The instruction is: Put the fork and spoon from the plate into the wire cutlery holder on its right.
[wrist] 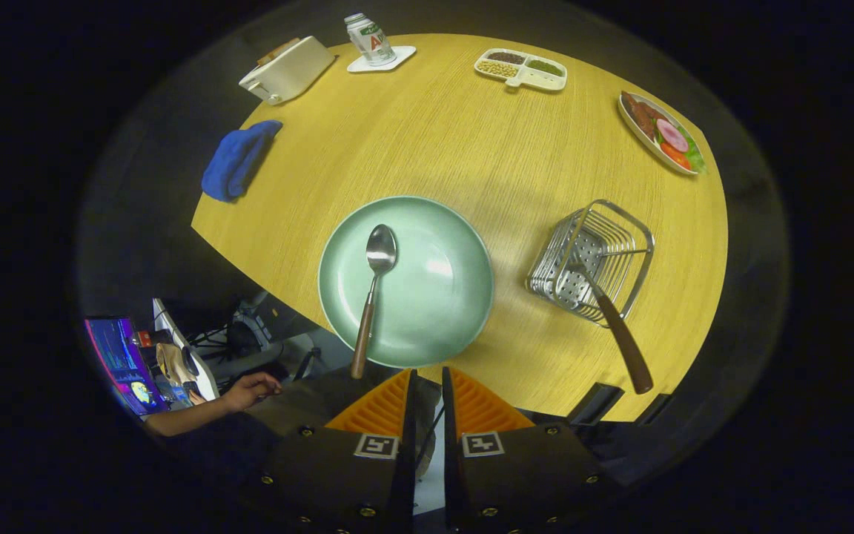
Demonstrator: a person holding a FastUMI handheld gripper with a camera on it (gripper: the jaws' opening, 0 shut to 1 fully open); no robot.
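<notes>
My tongs (427,389) hang above the near edge of the yellow wooden table (471,148), fingers nearly together with a thin gap, gripping nothing. Just ahead, the wooden-handled steel spoon (372,297) lies on the pale green round plate (434,297). To the right, the fork (616,326) stands tilted in the wire cutlery holder (594,259), its tines hidden.

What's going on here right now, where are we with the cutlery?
The hand-held gripper hangs above the near edge of the green plate, its fingers nearly closed and holding nothing. One wooden-handled utensil already stands in the wire cutlery holder to the plate's right, its handle leaning out toward the table edge. The spoon lies on the plate, bowl away from the fingers, handle over the near rim. It looks like the next pick.
</notes>
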